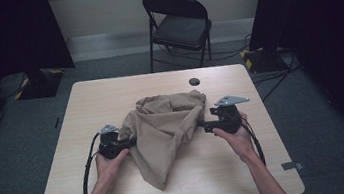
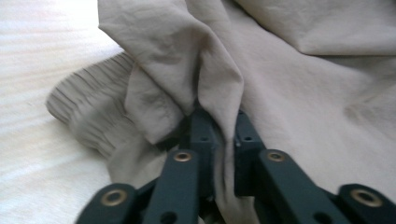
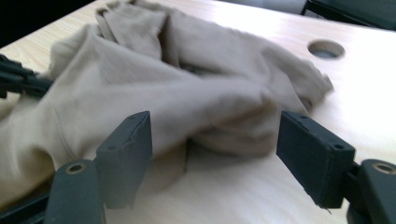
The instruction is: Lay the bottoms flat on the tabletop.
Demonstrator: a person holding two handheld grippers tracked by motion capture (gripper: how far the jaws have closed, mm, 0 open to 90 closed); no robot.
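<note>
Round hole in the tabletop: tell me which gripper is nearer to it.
Right. The right gripper sits at the beige cloth's right edge, below the round hole. The left gripper is shut on the cloth's left side, farther away.

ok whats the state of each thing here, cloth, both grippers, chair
beige garment: crumpled in a heap on the table, not spread or folded
left gripper: jaws shut on a fold of the garment's edge
right gripper: jaws wide open, aimed at the garment's bunched edge, not gripping it
folding chair: unfolded, standing empty beyond the table
table: bare wood around the garment, round hole uncovered
</note>
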